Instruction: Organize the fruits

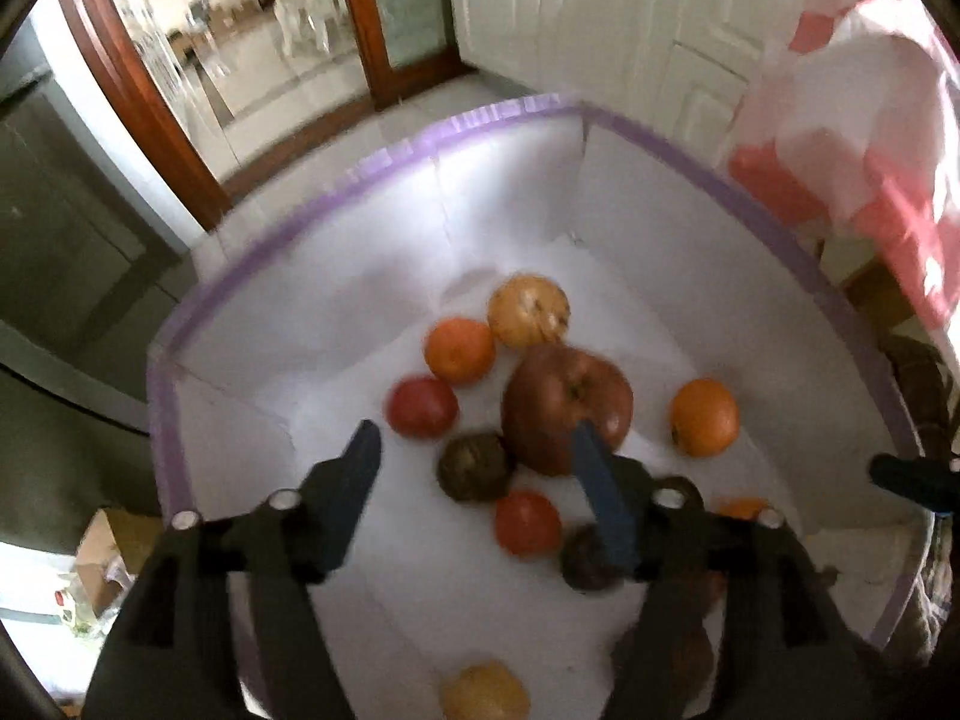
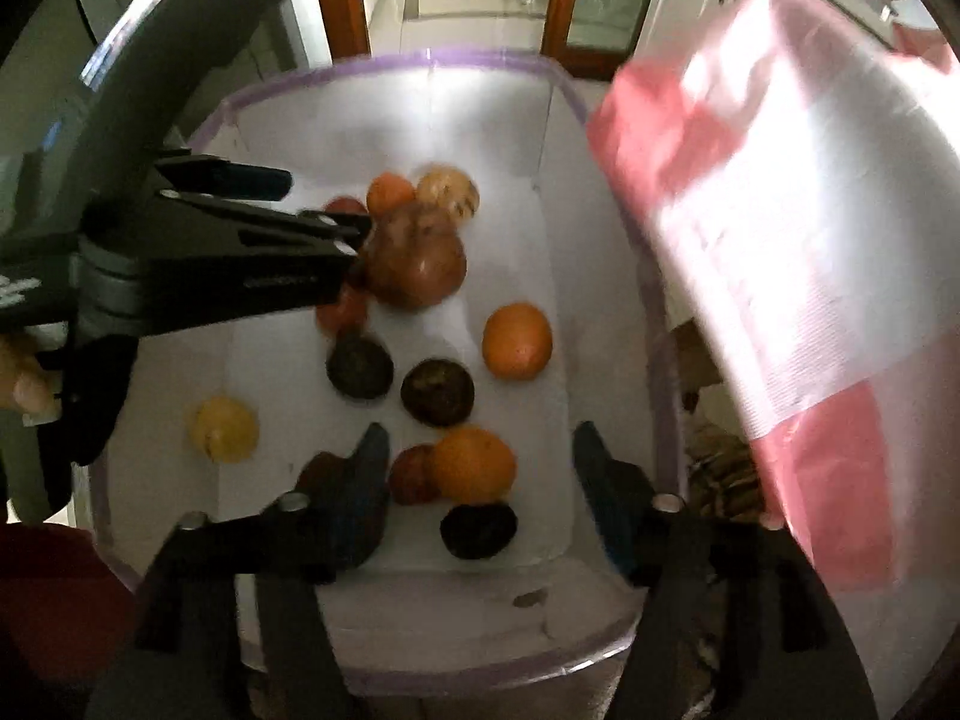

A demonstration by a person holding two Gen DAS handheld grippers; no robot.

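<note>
A: Where are the fruits?
B: The fruits (image 1: 567,408) lie loose inside the white bin (image 1: 660,228).
A: And above them?
B: The left hand-held gripper (image 1: 474,450) and right hand-held gripper (image 2: 480,450) hang open, holding nothing.

Both the left gripper (image 1: 474,450) and right gripper (image 2: 480,450) point steeply downward, jaws apart, gripping nothing.
</note>
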